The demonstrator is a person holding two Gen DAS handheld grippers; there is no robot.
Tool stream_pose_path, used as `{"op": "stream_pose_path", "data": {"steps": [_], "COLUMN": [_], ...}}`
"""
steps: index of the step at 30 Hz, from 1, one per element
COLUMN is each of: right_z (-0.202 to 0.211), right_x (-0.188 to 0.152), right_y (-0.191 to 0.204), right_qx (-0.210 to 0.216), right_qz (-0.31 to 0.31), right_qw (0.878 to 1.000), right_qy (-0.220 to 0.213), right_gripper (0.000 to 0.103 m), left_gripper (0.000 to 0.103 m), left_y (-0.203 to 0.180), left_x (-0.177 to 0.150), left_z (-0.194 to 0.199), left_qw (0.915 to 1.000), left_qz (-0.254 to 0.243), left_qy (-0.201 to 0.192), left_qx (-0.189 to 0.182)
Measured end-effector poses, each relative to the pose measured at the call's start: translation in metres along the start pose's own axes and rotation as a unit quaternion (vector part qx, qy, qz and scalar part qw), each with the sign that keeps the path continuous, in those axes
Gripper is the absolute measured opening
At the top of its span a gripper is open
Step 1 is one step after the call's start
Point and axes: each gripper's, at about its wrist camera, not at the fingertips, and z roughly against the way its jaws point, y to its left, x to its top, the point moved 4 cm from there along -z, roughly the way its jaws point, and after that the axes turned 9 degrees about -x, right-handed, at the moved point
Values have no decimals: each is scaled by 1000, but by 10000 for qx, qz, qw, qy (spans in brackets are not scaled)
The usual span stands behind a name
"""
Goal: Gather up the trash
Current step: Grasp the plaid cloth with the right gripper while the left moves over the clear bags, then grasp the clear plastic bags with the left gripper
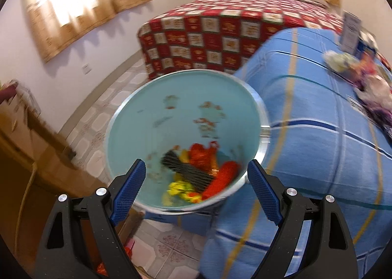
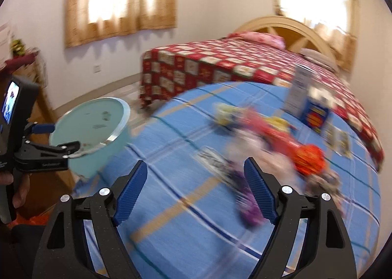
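Note:
A light blue bin [image 1: 156, 107] stands beside the blue striped bed; it holds red, yellow and black wrappers [image 1: 196, 173]. My left gripper [image 1: 196, 195] is open over the bin's near rim, holding nothing. In the right wrist view the bin [image 2: 98, 119] is at the left, with the left gripper [image 2: 56, 141] at its rim. My right gripper [image 2: 196, 195] is open and empty above the blue cover. A blurred pile of trash lies ahead of it: a purple wrapper [image 2: 247, 205], a red wrapper [image 2: 272, 132], an orange crumpled piece [image 2: 310, 157], a yellow one [image 2: 225, 112].
A blue and white carton [image 2: 308, 97] stands on the bed past the trash. The blue striped cover [image 2: 171, 181] meets a red checked quilt [image 2: 220, 66] behind. A wooden cabinet [image 1: 29, 146] stands left of the bin on the tiled floor [image 1: 98, 117].

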Motion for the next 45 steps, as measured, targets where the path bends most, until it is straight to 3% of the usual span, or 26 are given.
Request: {"op": "stream_pose_path", "data": {"steps": [8,13,21,22,26,29,34,45], "right_z": [6,-3,-35,-38,-57,-50,-20,12], "right_x": [-39,-52,-46,-45,-48,-48,-58,-78], "right_y": [-108,-151,-169,-169,-172,-173,-186,-219], "right_qx": [-1052,-1487,-1514,-1487,-1212,-1099,-1266,-1468], "right_qz": [-869,-1144,-1101,-1097,-1131,-1163,-1434,-1866], "right_qw": [9902,9813,9797,9796,9785,9805,9782,9696], "right_qy": [291,438,722,787,1224,1138,809,585], "right_gripper": [80,81,77,73,31,24,23,25], "left_gripper": [88,88,88,88,88,88,88,88], "left_y": [-64,-86,-117,-121,-127,-132,-149,-213], "left_x": [14,24,34,35,39,43,49,72], "left_z": [-5,-7,-6,-5,-6,-6,-1,16], "left_qw": [9991,9988,9974,9971,9965,9960,9942,9867], "left_qz": [-332,-308,-436,-466,-501,-513,-571,-767], "left_qy": [-83,-131,-163,-173,-203,-224,-290,-554], "left_qx": [-260,-354,-554,-571,-634,-692,-859,-1325]}}
